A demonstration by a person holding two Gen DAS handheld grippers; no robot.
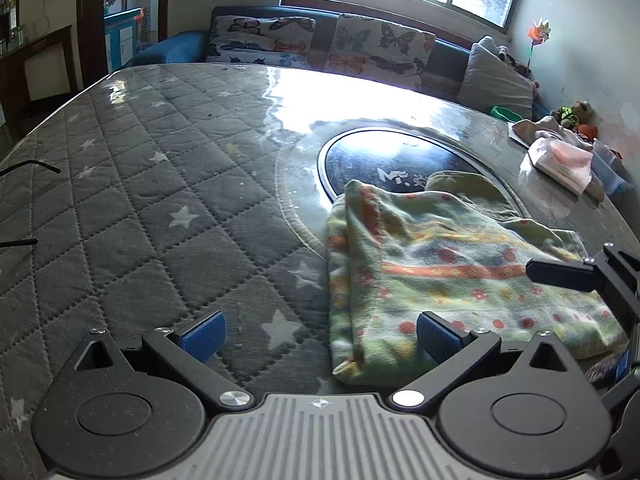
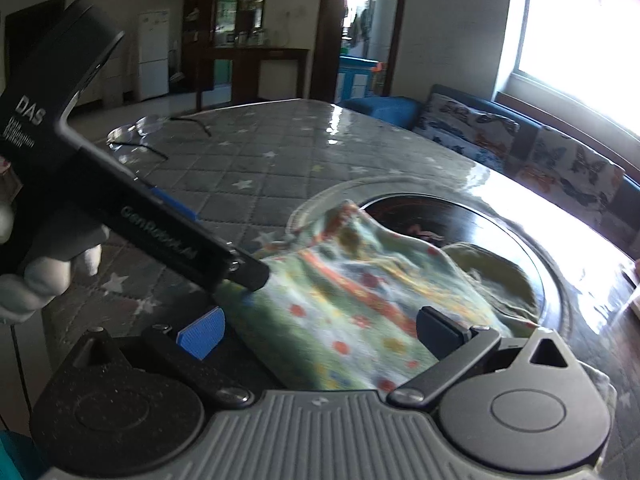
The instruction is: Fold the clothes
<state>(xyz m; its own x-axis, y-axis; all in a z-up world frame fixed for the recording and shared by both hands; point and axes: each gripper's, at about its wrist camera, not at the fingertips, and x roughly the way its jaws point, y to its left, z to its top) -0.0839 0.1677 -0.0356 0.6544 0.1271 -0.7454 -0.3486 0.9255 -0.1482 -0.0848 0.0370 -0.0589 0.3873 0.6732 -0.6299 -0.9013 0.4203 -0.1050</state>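
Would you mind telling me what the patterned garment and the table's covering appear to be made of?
The garment looks like soft, matte, fleecy or terry-like fabric: its surface is fuzzy, and it slumps in loose folds. The table cover appears to be grey quilted textile with stitched diamonds and white stars, probably under a clear plastic sheet, judging by the glossy, rippled glare near the window.

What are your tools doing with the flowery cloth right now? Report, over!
Left tool open, low at the cloth's near edge. Right tool open, cloth between its fingers, not pinched. Flowery cloth rumpled, partly folded on the table. Eyeglasses far off, not in the way.
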